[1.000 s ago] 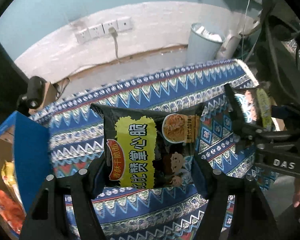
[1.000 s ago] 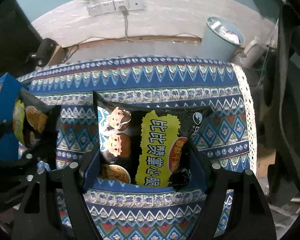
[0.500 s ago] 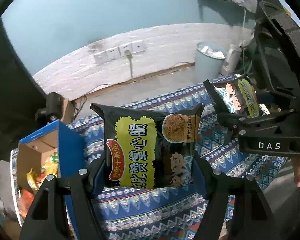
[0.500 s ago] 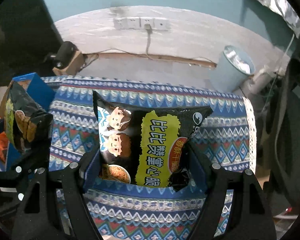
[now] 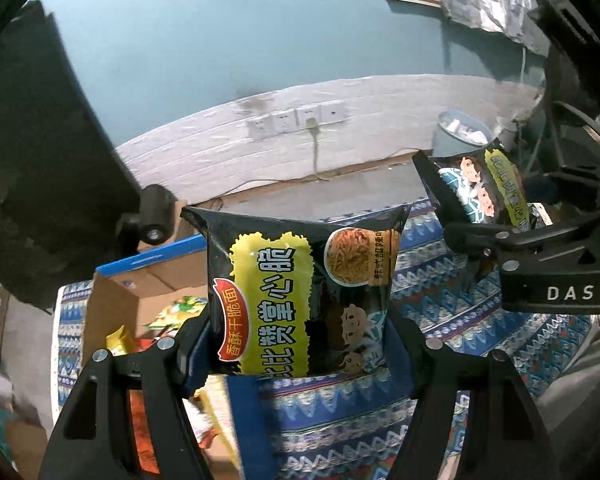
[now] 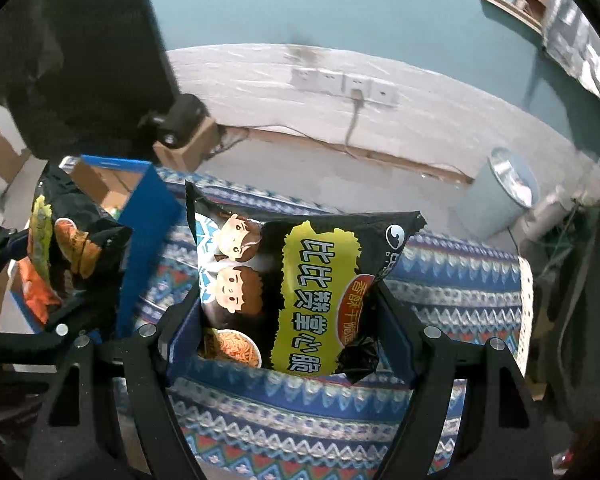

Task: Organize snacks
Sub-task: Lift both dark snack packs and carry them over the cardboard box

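My left gripper [image 5: 300, 344] is shut on a black and yellow noodle snack packet [image 5: 296, 292], held up in the air above the near edge of an open blue cardboard box [image 5: 140, 276] with several snack packets inside. My right gripper [image 6: 292, 336] is shut on a second packet of the same kind [image 6: 300, 288], held above the patterned tablecloth [image 6: 452, 280]. The right gripper and its packet [image 5: 484, 192] show at the right of the left wrist view. The left gripper's packet [image 6: 64, 248] shows at the left of the right wrist view, over the box [image 6: 148, 200].
A black camera on a small cardboard block [image 6: 180, 124] stands behind the box. A dark panel [image 5: 32, 152] rises at the left. A grey bin [image 6: 508, 188] stands on the floor past the table's far right. Wall sockets [image 5: 296, 120] sit on the white skirting.
Both grippers have risen and swung left with their packets. The blue box has come under the left gripper and its inside now shows.
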Demonstrator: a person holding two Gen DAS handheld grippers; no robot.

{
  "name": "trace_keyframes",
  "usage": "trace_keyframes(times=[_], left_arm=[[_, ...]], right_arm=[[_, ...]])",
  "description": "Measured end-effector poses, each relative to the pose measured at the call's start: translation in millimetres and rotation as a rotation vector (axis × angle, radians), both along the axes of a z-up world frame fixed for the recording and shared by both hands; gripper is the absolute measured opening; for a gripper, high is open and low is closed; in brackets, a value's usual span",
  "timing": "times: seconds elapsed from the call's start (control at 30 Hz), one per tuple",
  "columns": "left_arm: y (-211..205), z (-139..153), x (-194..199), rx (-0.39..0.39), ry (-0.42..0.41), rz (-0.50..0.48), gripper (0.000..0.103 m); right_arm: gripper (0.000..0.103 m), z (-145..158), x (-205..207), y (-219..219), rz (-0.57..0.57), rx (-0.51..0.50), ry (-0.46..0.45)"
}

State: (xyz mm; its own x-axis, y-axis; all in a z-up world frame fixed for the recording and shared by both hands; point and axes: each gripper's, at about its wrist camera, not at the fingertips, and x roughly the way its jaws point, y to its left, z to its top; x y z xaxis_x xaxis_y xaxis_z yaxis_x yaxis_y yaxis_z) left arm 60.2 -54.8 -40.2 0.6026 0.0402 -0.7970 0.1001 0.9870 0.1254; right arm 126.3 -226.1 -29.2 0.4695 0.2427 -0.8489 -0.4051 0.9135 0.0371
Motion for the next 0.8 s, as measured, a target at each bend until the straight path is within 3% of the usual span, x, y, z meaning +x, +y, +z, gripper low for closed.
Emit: trace_keyframes(times=[0.27, 0.8], left_arm=[[52, 6, -6, 0.016, -0.035, 0.079, 0.073], [147, -10, -5, 0.023, -0.014, 0.244, 0.073]], right_arm=[[0.077, 3, -2, 49, 0.098, -0.017, -0.014], [0.077, 3, -2, 162, 0.278, -0.039, -0.004]])
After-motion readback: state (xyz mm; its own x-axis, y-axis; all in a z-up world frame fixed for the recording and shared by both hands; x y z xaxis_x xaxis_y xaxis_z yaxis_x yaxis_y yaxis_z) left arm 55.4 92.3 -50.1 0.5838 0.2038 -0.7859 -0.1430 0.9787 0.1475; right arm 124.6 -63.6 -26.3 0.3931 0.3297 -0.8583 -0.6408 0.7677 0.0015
